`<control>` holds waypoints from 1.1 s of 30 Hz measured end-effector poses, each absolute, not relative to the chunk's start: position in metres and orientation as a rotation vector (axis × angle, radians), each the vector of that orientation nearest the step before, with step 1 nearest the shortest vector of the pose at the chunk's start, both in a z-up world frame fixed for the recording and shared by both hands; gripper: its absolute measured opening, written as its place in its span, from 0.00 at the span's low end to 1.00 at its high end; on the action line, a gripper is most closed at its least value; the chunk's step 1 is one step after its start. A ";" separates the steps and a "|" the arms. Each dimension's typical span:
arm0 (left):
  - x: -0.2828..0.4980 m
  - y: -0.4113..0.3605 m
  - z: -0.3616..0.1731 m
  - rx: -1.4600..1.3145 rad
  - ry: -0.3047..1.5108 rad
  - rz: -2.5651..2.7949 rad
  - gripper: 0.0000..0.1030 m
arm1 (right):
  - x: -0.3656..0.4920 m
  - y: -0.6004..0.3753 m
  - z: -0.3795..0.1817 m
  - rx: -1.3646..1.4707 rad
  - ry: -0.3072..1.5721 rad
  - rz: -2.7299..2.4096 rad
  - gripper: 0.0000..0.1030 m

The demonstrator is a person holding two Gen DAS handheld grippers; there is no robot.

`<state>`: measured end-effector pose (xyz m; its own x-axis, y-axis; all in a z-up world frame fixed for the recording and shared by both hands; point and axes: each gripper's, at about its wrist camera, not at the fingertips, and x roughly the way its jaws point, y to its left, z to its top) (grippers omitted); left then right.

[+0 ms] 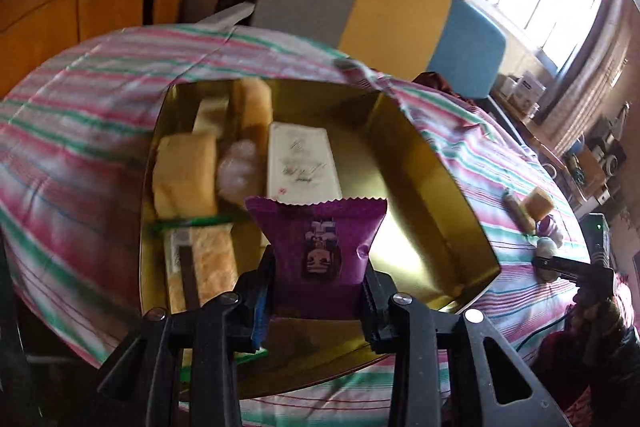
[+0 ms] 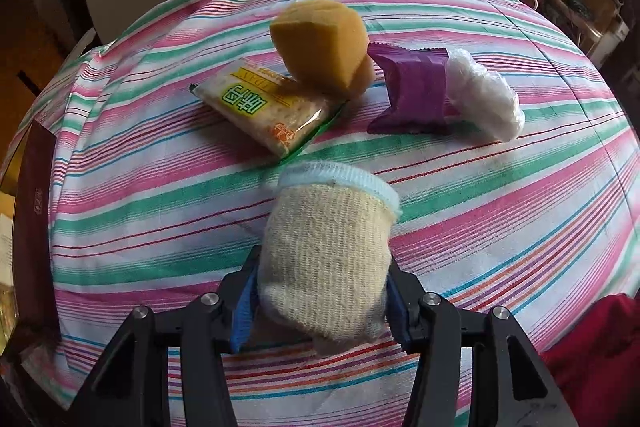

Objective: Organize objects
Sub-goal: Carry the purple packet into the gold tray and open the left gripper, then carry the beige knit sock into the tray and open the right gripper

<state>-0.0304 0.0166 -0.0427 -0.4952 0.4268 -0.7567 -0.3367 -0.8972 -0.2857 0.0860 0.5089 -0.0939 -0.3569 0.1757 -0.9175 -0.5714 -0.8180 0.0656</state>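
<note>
Over the open gold tin (image 1: 436,163) on the striped cloth (image 1: 80,99), the left gripper (image 1: 318,291) is clenched on a purple snack packet (image 1: 320,239): glossy wrapper, zigzag-cut top edge, small printed picture on its face, held upright above a white box (image 1: 302,163) and yellow sponges (image 1: 186,175) in the tin. Further along the cloth, the right gripper (image 2: 320,303) grasps a cream knitted sock roll (image 2: 328,251) with a pale blue cuff. Beyond it lie a cracker packet (image 2: 264,111), an orange sponge (image 2: 320,51), a second purple packet (image 2: 412,91) and a white bundle (image 2: 484,95).
</note>
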 end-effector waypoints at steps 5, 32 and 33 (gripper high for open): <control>-0.034 0.024 -0.056 -1.282 -0.112 2.371 0.34 | 0.088 0.509 -0.092 -1.424 0.522 2.208 0.54; -0.018 0.017 -0.043 -1.245 -0.001 2.541 0.43 | 0.097 0.497 -0.083 -1.433 0.482 2.216 0.54; -0.018 0.016 -0.041 -1.233 0.003 2.549 0.43 | 0.098 0.497 -0.082 -1.430 0.481 2.216 0.53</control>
